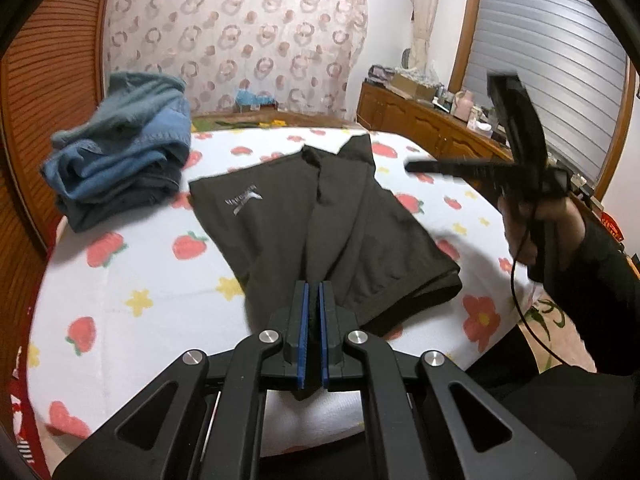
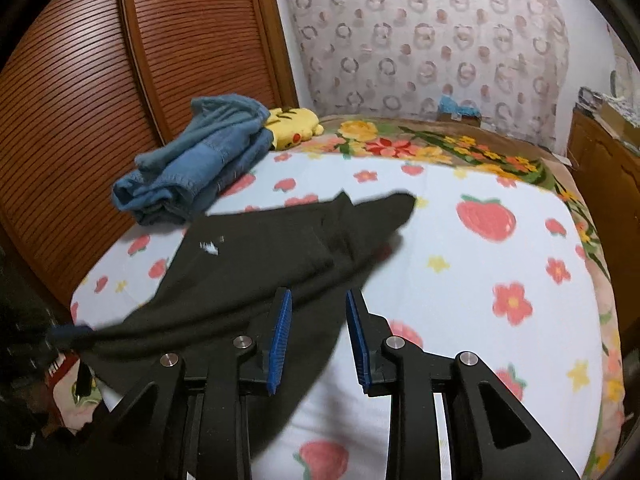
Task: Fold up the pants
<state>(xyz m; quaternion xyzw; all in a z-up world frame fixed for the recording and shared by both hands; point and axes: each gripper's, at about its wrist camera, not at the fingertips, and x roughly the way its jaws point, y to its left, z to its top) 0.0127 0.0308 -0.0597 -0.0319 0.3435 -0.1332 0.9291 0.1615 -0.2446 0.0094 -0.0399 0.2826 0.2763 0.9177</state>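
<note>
Black pants (image 1: 320,208) with a small grey logo lie partly folded on the strawberry-print bed sheet (image 1: 132,280). My left gripper (image 1: 314,292) is shut on the near edge of the pants, with black cloth pinched between its blue pads. In the right wrist view the pants (image 2: 260,248) stretch from the lower left toward the middle of the bed. My right gripper (image 2: 318,300) hovers over their near right edge with its blue pads apart and nothing pressed between them. A hand (image 1: 536,224) holds that gripper at the right of the left wrist view.
A pile of blue jeans (image 2: 200,160) sits at the far left of the bed, beside a yellow plush toy (image 2: 294,124). A slatted wooden wardrobe (image 2: 80,120) stands to the left. A wooden dresser (image 1: 420,120) with clutter lines the right wall.
</note>
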